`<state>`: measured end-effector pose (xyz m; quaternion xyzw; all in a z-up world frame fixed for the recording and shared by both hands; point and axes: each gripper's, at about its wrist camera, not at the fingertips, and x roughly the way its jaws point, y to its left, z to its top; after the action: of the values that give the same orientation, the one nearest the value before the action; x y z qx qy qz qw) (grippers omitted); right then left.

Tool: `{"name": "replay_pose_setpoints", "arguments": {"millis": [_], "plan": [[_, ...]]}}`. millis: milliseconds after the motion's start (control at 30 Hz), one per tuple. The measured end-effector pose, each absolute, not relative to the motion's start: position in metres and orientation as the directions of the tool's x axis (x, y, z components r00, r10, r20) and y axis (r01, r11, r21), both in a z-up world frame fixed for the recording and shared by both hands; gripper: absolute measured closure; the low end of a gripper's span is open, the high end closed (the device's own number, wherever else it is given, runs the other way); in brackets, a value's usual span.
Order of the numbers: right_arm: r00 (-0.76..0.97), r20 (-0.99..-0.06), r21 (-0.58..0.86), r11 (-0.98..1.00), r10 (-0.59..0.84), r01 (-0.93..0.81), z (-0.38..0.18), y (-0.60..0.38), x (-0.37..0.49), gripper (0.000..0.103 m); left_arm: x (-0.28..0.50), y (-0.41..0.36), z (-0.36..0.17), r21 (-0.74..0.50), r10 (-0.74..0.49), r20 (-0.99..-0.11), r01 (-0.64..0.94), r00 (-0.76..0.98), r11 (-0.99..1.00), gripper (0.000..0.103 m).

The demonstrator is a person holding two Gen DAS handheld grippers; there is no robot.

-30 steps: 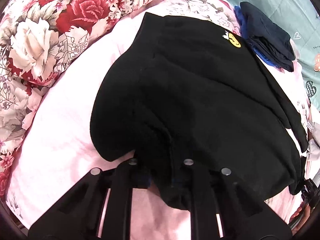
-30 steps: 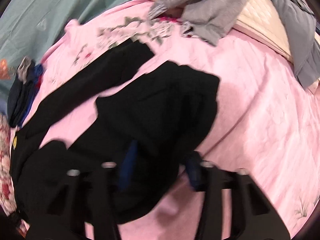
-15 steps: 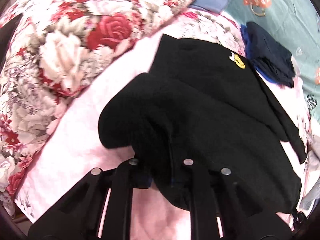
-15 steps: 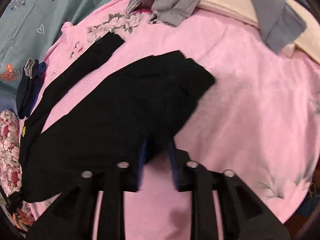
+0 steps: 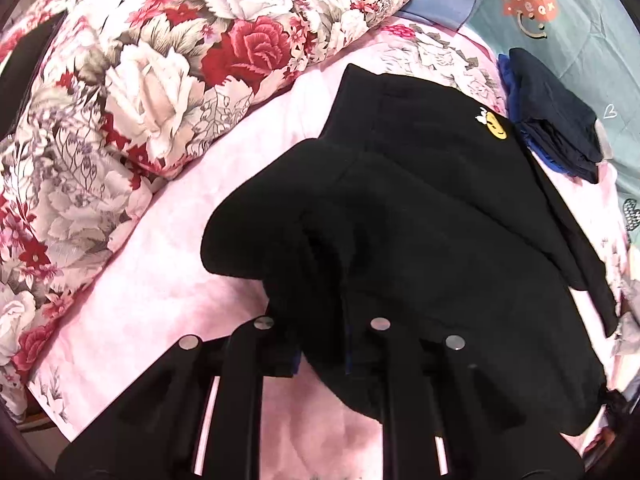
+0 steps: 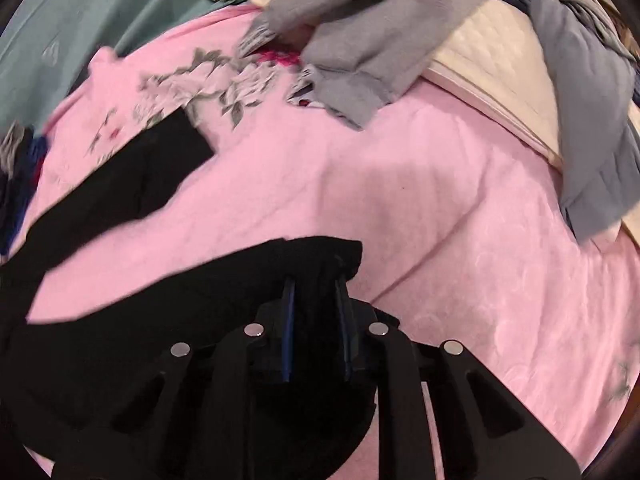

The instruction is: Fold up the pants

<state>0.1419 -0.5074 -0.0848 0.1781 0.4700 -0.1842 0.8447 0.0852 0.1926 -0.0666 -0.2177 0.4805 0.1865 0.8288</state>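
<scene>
Since a second ago, the right tongs (image 6: pixel 316 304) have dragged their leg of the black pants (image 5: pixel 420 220) nearer, now closing on its hem. Left tongs (image 5: pixel 320 344) are clenched on bunched waist fabric. Pants lie across the pink bed (image 6: pixel 440 220), floral quilt (image 5: pixel 140 100) far left, grey clothes (image 6: pixel 360 60) far right.

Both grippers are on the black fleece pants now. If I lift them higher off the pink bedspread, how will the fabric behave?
The black fleece pants will probably sag: they already drape in soft rounded folds over the left gripper. The free leg lying flat on the pink bedspread will likely trail and drag. They look thick, so bunched layers may resist sharp creases.
</scene>
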Motion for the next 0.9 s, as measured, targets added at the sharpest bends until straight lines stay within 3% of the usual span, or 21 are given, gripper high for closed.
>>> {"name": "replay_pose_setpoints", "arguments": {"millis": [100,167,200,233,267,433,500,600,667,767,900], "plan": [[0.539,-0.807,0.095,0.849,-0.241,0.521,-0.073,-0.51,0.136,0.082,0.089,0.187,-0.059,-0.122,0.166,-0.863,-0.516,0.478,0.848,0.089],[0.469,-0.839,0.03,0.837,-0.276,0.546,-0.084,-0.51,0.138,0.059,0.089,0.187,-0.058,-0.093,0.187,-0.866,-0.517,0.465,0.851,0.085],[0.43,-0.848,-0.017,0.828,-0.309,0.56,-0.092,-0.512,0.139,0.044,0.09,0.187,-0.06,-0.08,0.189,-0.875,-0.517,0.446,0.852,0.077],[0.425,-0.839,-0.049,0.824,-0.341,0.564,-0.091,-0.511,0.14,0.035,0.089,0.19,-0.064,-0.055,0.192,-0.891,-0.518,0.411,0.854,0.073],[0.401,-0.844,-0.069,0.814,-0.355,0.576,-0.087,-0.513,0.138,0.031,0.089,0.192,-0.065,-0.054,0.183,-0.898,-0.513,0.4,0.857,0.07],[0.526,-0.793,0.054,0.824,-0.308,0.564,-0.049,-0.509,0.131,0.029,0.073,0.204,-0.057,-0.117,0.116,-0.901,-0.491,0.418,0.863,0.059],[0.593,-0.763,0.081,0.871,-0.259,0.485,-0.036,-0.488,0.142,0.029,0.069,0.206,-0.051,-0.038,0.21,-0.896,-0.537,0.391,0.843,0.017],[0.625,-0.736,0.061,0.895,-0.259,0.443,-0.029,-0.466,0.165,0.029,0.056,0.207,-0.034,0.107,0.405,-0.825,-0.594,0.395,0.798,0.017],[0.645,-0.734,0.077,0.917,-0.213,0.391,-0.029,-0.457,0.183,0.029,0.046,0.21,-0.019,0.128,0.475,-0.77,-0.626,0.427,0.769,0.017],[0.646,-0.752,0.115,0.939,-0.132,0.325,-0.036,-0.448,0.217,0.029,0.047,0.212,-0.006,0.035,0.411,-0.764,-0.604,0.497,0.796,0.017],[0.635,-0.769,0.149,0.946,-0.072,0.288,-0.042,-0.447,0.261,0.029,0.079,0.18,0.004,-0.048,0.284,-0.732,-0.463,0.619,0.885,0.014]]}}
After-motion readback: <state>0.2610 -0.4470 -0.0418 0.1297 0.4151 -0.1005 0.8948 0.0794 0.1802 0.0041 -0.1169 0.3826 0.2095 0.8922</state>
